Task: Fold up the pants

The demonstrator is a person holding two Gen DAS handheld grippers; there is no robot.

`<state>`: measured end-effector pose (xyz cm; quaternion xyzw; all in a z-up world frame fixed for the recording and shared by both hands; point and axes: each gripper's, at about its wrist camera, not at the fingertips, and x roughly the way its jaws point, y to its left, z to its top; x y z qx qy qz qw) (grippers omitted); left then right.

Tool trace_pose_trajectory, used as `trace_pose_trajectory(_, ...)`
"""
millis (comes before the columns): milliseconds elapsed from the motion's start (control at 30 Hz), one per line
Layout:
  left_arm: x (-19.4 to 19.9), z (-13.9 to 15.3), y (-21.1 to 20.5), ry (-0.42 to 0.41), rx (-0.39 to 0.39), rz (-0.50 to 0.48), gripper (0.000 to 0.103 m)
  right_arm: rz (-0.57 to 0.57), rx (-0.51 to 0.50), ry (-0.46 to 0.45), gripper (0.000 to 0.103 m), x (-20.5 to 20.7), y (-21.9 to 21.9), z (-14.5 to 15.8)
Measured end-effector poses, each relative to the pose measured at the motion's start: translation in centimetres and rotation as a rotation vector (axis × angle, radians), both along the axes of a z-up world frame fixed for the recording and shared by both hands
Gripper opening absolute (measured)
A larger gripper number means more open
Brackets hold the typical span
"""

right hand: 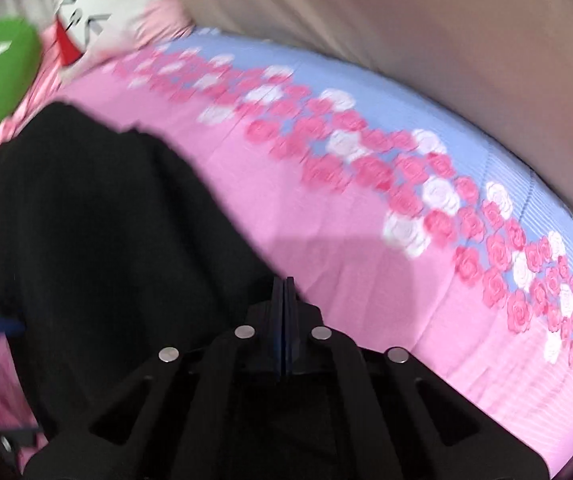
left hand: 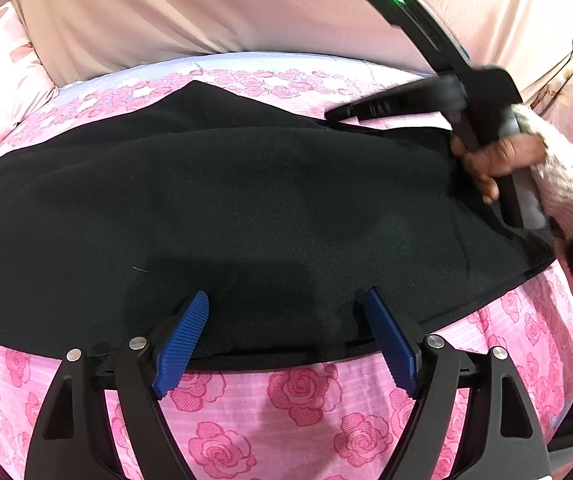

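Mid-fold: your black pants [left hand: 226, 208] lie across the centre of the frame on the rose-print bedspread [left hand: 306, 412].

Your left gripper [left hand: 286, 340] is spread wide at the lower hem edge, holding nothing. Your right gripper [right hand: 285, 320] has its fingers pressed together, at the pants' edge; whether cloth is pinched, I cannot tell. Next, likely grip the near edge and carry it over evenly.

Black fleece pants [left hand: 226, 208] lie flat, folded over in layers, spread sideways across the rose-print bedspread [left hand: 286, 400]
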<state>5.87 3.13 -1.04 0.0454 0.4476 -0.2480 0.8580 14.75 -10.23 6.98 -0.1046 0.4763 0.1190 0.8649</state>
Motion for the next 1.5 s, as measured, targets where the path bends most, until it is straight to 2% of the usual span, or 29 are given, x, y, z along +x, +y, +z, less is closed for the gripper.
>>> trace_pose_trajectory(67,0.0,0.0,0.0,0.001,-0.004,-0.001,0.078,0.002,0.102,0.005,0.006,-0.8,0.1,1.8)
trace_pose_trajectory(133,0.0,0.0,0.0,0.002,-0.009,-0.004,0.079,0.092,0.144,0.002,0.028,-2.2,2.1,2.9)
trace_pose_trajectory(167,0.0,0.0,0.0,0.003,-0.011,-0.004,0.080,0.140,0.134,0.016,0.056,-2.6,3.7,2.6)
trace_pose_trajectory(200,0.0,0.0,0.0,0.004,-0.013,-0.006,0.081,0.164,0.118,0.026,0.064,-2.6,4.7,2.2)
trace_pose_trajectory(233,0.0,0.0,0.0,0.004,-0.014,-0.006,0.081,0.182,0.092,0.031,0.064,-2.5,5.7,1.5)
trace_pose_trajectory(267,0.0,0.0,0.1,0.003,-0.015,-0.006,0.081,0.196,0.062,0.038,0.050,-2.3,6.8,0.6)
trace_pose_trajectory(300,0.0,0.0,0.1,0.003,-0.017,-0.005,0.081,0.202,0.026,0.061,0.007,-1.7,7.8,-0.5)
trace_pose_trajectory(333,0.1,0.0,0.0,0.003,-0.018,-0.004,0.081,0.197,0.012,0.076,0.003,-1.0,8.3,-1.1)
trace_pose_trajectory(400,0.1,0.0,0.0,0.002,-0.016,-0.004,0.081,0.168,0.002,0.019,0.003,0.0,8.0,-0.2)
trace_pose_trajectory(467,0.1,0.0,0.0,-0.002,-0.012,-0.003,0.081,0.136,0.041,-0.018,0.003,1.0,7.1,0.8)
trace_pose_trajectory(533,0.1,-0.1,-0.1,-0.003,-0.005,-0.004,0.081,0.111,0.037,0.054,0.004,2.3,6.4,-0.9)
trace_pose_trajectory(567,0.0,-0.1,-0.2,-0.004,-0.003,-0.005,0.081,0.110,0.023,0.051,0.008,2.1,6.3,-1.1)
trace_pose_trajectory(633,-0.1,-0.1,-0.2,-0.006,-0.001,-0.005,0.081,0.090,0.048,0.000,0.009,0.7,5.5,0.3)
trace_pose_trajectory(733,-0.2,-0.1,-0.1,-0.005,-0.003,-0.005,0.082,0.041,0.170,-0.075,0.010,-3.6,2.4,3.8)
trace_pose_trajectory(800,-0.2,-0.1,-0.1,-0.006,-0.004,-0.005,0.082,-0.010,0.181,-0.074,0.010,-7.0,0.0,4.0)
trace_pose_trajectory(867,-0.2,-0.1,-0.1,-0.006,-0.003,-0.005,0.082,-0.050,0.176,-0.039,0.010,-9.5,-2.3,2.7)
trace_pose_trajectory(933,-0.2,-0.1,-0.1,-0.007,0.002,-0.004,0.082,-0.175,0.095,-0.005,0.008,-11.1,-6.0,0.0)
trace_pose_trajectory(967,-0.2,-0.1,-0.1,-0.008,0.006,-0.004,0.082,-0.210,0.091,-0.002,0.005,-11.3,-7.1,-0.6)
trace_pose_trajectory(1000,-0.3,-0.1,-0.2,-0.010,0.010,-0.004,0.083,-0.262,0.148,-0.020,0.003,-12.0,-9.3,-0.6)
trace_pose_trajectory(1067,-0.3,0.0,-0.3,-0.017,0.023,0.001,0.084,-0.357,0.215,-0.073,0.005,-14.1,-12.3,0.8)
trace_pose_trajectory(1167,-0.4,0.0,-0.4,-0.029,0.044,0.015,0.086,-0.521,0.178,-0.177,0.010,-19.4,-17.7,3.1)
trace_pose_trajectory(1233,-0.8,0.2,-0.5,-0.054,0.065,0.039,0.086,-0.663,0.147,-0.207,0.023,-23.0,-22.0,3.8)
trace_pose_trajectory(1267,-1.1,0.5,-0.7,-0.076,0.081,0.058,0.086,-0.732,0.134,-0.218,0.038,-24.6,-23.9,4.1)
trace_pose_trajectory(1300,-1.4,0.6,-0.9,-0.095,0.093,0.072,0.086,-0.870,0.104,-0.242,0.046,-28.0,-27.0,4.6)
trace_pose_trajectory(1333,-1.6,0.9,-1.1,-0.108,0.089,0.083,0.086,-0.930,0.093,-0.251,0.047,-29.5,-28.5,4.8)
trace_pose_trajectory(1433,-2.1,1.6,-2.1,-0.066,-0.028,0.073,0.086,-1.122,0.142,-0.248,0.061,-35.1,-33.6,4.6)
trace_pose_trajectory(1500,-2.2,1.8,-3.4,-0.037,-0.084,0.056,0.086,-1.183,0.235,-0.206,0.077,-35.8,-36.0,3.5)
